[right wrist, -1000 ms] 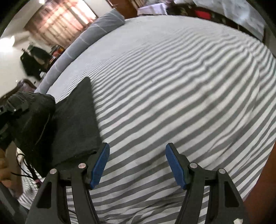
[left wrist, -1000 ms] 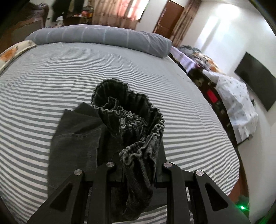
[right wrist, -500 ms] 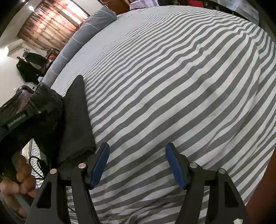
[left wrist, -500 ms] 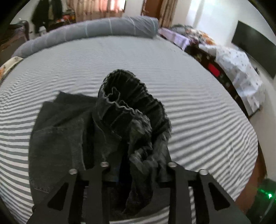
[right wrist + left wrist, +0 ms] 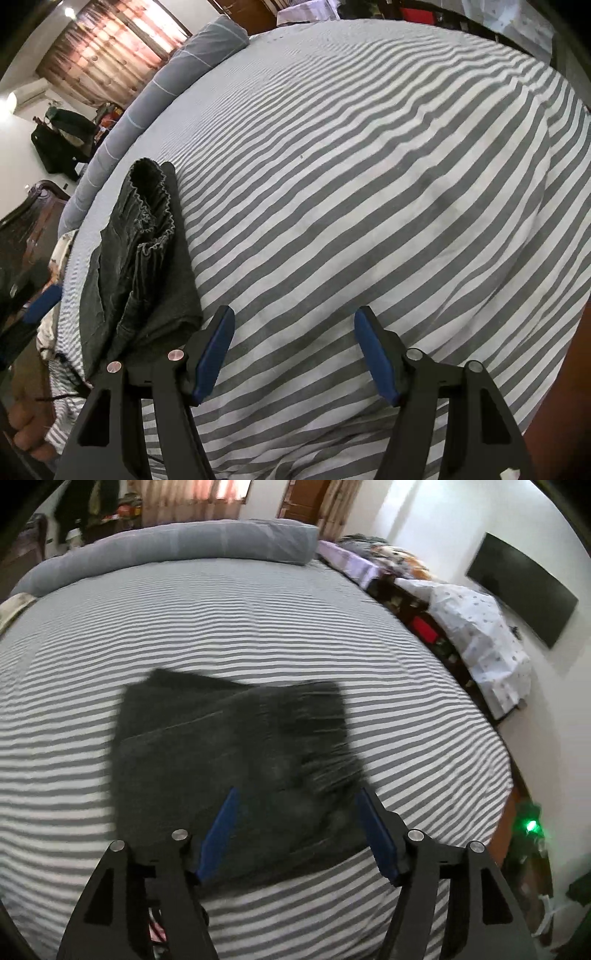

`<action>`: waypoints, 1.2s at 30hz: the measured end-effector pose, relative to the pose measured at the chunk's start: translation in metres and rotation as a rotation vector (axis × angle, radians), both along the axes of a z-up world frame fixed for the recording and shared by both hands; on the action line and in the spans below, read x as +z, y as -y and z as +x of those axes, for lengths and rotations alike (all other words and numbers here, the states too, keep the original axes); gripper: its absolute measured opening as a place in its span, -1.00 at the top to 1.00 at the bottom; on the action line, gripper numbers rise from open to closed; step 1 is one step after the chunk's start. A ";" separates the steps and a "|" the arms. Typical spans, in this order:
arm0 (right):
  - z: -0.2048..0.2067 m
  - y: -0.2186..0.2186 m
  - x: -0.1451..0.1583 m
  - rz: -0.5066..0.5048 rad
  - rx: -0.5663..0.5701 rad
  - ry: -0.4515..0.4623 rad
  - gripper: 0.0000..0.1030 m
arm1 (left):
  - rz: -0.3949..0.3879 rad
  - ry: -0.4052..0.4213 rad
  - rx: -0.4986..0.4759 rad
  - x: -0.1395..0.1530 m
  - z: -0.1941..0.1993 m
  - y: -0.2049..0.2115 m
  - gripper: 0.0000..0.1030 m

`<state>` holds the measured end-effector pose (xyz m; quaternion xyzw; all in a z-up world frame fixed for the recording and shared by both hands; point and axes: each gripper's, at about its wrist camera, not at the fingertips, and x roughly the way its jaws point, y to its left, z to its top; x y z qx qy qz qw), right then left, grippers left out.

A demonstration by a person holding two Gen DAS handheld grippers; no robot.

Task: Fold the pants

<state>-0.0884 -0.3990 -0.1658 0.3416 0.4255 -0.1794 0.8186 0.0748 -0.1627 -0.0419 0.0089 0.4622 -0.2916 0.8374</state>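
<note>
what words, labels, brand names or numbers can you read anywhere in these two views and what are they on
None can be read.
The dark pants on the striped bed sheet show no label or tag.
The left gripper and right gripper carry no visible markings.
The dark wall screen is blank.
The red item beside the bed is too blurred to tell whether it bears text.

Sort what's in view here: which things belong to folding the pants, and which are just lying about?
Belongs to the job:
- dark pants, folded on the striped bed
- left gripper, jaws opening, nothing pinched
- right gripper, open over bare sheet

Just lying about:
- grey bolster
- wall TV
- white patterned cloth
</note>
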 end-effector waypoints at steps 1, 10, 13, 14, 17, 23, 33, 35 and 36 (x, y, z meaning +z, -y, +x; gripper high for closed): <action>0.001 -0.003 0.004 -0.021 0.003 0.001 -0.26 | 0.025 0.004 0.026 -0.001 0.002 -0.014 -0.31; 0.032 -0.053 0.051 -0.088 0.163 0.081 -0.26 | 0.186 0.055 0.299 -0.014 0.034 -0.146 -0.31; 0.054 -0.068 0.062 -0.054 0.212 0.112 -0.25 | 0.192 0.062 0.369 -0.021 0.047 -0.167 -0.31; 0.062 -0.071 0.064 -0.037 0.221 0.116 -0.22 | 0.188 0.053 0.379 -0.024 0.051 -0.168 -0.31; 0.085 -0.075 0.064 0.016 0.233 0.107 -0.12 | 0.176 0.017 0.391 -0.035 0.062 -0.175 -0.31; 0.118 -0.068 0.046 0.094 0.184 0.024 -0.04 | 0.072 -0.078 0.406 -0.049 0.070 -0.181 -0.32; 0.136 -0.051 0.024 0.129 0.105 -0.016 -0.04 | 0.037 -0.103 0.375 -0.051 0.070 -0.173 -0.32; 0.139 -0.049 0.029 0.114 0.098 0.002 -0.03 | 0.044 -0.092 0.362 -0.050 0.068 -0.169 -0.32; 0.140 -0.048 0.031 0.107 0.099 0.011 0.01 | 0.050 -0.084 0.353 -0.050 0.067 -0.167 -0.32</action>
